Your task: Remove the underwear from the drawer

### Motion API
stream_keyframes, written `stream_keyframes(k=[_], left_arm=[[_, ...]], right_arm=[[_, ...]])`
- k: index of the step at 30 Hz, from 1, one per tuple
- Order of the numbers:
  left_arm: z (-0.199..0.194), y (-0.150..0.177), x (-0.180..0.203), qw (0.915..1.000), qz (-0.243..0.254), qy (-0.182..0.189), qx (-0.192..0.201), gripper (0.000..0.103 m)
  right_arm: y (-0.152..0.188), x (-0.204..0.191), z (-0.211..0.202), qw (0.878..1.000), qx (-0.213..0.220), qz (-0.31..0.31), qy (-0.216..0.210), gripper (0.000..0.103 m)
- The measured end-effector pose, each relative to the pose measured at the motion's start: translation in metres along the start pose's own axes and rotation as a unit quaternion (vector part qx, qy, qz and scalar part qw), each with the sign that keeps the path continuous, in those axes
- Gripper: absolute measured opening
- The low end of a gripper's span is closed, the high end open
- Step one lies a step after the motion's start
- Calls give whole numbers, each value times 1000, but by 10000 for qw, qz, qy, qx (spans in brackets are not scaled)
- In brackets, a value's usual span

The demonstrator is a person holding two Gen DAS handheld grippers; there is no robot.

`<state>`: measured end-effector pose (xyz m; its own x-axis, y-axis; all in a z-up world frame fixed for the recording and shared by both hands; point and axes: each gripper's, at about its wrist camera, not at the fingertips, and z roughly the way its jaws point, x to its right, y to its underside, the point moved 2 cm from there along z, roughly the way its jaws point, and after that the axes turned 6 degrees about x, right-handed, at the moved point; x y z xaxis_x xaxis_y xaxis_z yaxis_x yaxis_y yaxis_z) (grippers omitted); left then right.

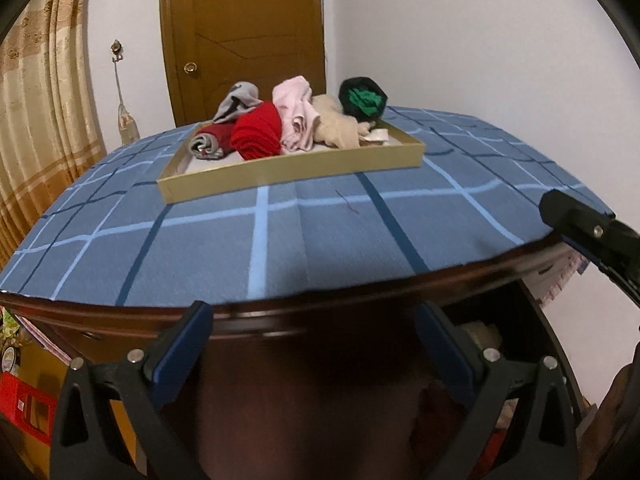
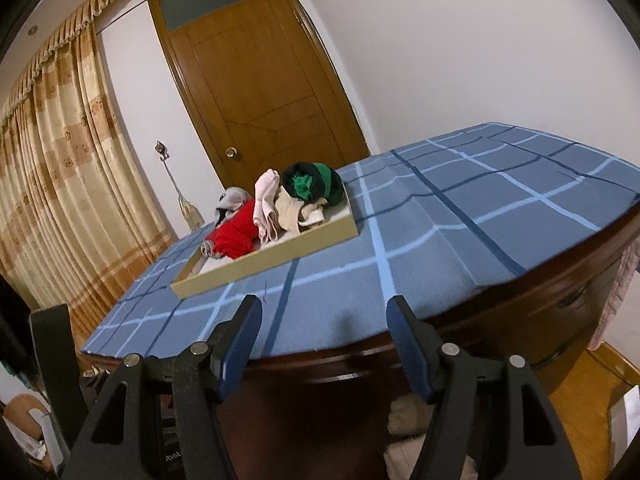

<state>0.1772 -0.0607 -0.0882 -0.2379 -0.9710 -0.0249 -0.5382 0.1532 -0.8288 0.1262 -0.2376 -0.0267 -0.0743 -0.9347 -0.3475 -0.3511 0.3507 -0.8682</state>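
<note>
While both hand-held grippers, left (image 1: 312, 340) and right (image 2: 324, 340), stood spread and empty, the underwear (image 2: 408, 416) lay below the bench (image 2: 460, 240) edge, in the drawer. Soft, light cloth, it looked best pinched at a bunched fold.

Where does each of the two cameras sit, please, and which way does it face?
Left wrist: on the left claw, open at the dark wooden dresser's edge, facing the shallow cardboard tray of rolled underwear; right claw's tip shows.
Right wrist: on the right claw, open, same direction.
Shared: tray, blue checked cloth, brown door.
</note>
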Motion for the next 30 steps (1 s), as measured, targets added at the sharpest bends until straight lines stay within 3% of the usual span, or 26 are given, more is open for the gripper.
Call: stream_keyframes(k=[10, 15, 23, 30], left_arm=[[-1, 21, 14, 9989, 179, 201, -388, 102], [4, 38, 20, 9957, 286, 421, -773, 102], [18, 62, 36, 9860, 494, 710, -1426, 102], [25, 82, 47, 9741, 1020, 778, -1860, 102]], right_arm=[[16, 25, -23, 9992, -364, 93, 148, 67], [29, 42, -32, 9968, -692, -32, 398, 67], [46, 69, -42, 9911, -1156, -184, 640, 67], [61, 78, -31, 9836, -1703, -368, 470, 67]])
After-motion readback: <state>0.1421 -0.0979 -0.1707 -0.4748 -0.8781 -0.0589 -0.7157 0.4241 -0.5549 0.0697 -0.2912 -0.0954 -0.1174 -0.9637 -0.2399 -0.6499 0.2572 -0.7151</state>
